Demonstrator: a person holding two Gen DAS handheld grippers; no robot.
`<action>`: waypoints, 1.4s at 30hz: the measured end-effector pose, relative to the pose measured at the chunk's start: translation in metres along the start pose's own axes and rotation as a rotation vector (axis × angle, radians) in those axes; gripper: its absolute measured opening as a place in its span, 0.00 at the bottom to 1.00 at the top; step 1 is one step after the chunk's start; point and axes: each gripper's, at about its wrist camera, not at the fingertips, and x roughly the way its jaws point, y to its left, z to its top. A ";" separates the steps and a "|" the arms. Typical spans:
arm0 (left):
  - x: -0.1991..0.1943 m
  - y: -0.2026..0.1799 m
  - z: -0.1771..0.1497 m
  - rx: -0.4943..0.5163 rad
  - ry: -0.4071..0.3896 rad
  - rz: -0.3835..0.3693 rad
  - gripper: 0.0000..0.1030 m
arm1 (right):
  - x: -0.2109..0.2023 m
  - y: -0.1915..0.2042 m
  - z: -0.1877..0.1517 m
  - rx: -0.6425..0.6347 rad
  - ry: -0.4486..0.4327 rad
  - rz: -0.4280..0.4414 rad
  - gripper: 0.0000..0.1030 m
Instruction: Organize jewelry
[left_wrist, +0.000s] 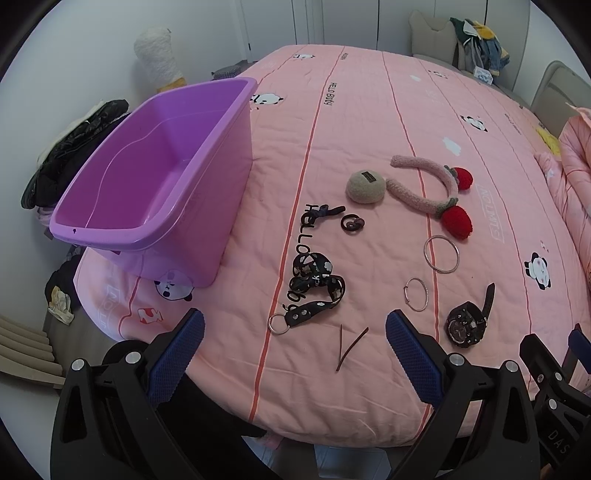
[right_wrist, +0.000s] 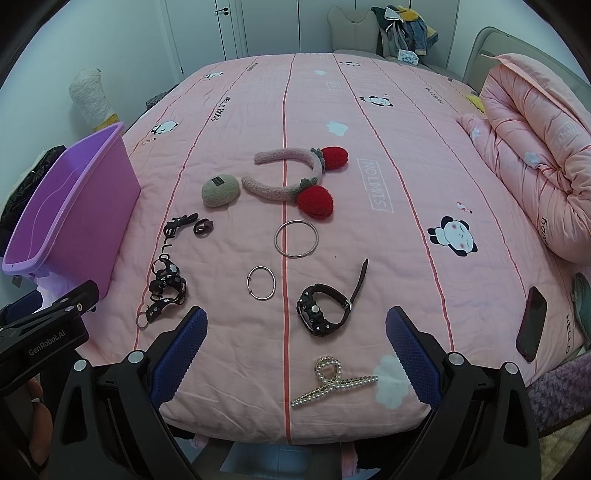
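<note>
Jaws of both grippers spread, empty, above watch (right_wrist: 325, 306), bangles, purple bin (left_wrist: 155, 177).

In the right wrist view, the purple plastic storage bin (right_wrist: 74, 218) is cut off at nine o'clock. The dark flat phone (right_wrist: 532, 323) near four o'clock shows no readable detail. The black wristwatch's (left_wrist: 466, 324) dial is too small to read.
</note>
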 end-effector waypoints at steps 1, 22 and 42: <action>0.000 0.000 0.000 0.000 0.000 0.000 0.94 | 0.000 0.000 0.000 0.000 0.000 0.000 0.90; -0.001 0.000 0.001 0.001 0.006 -0.002 0.94 | 0.002 -0.001 0.001 0.001 0.004 0.001 0.90; 0.064 0.026 -0.040 0.032 0.105 0.018 0.94 | 0.038 -0.051 -0.036 0.058 0.059 0.045 0.90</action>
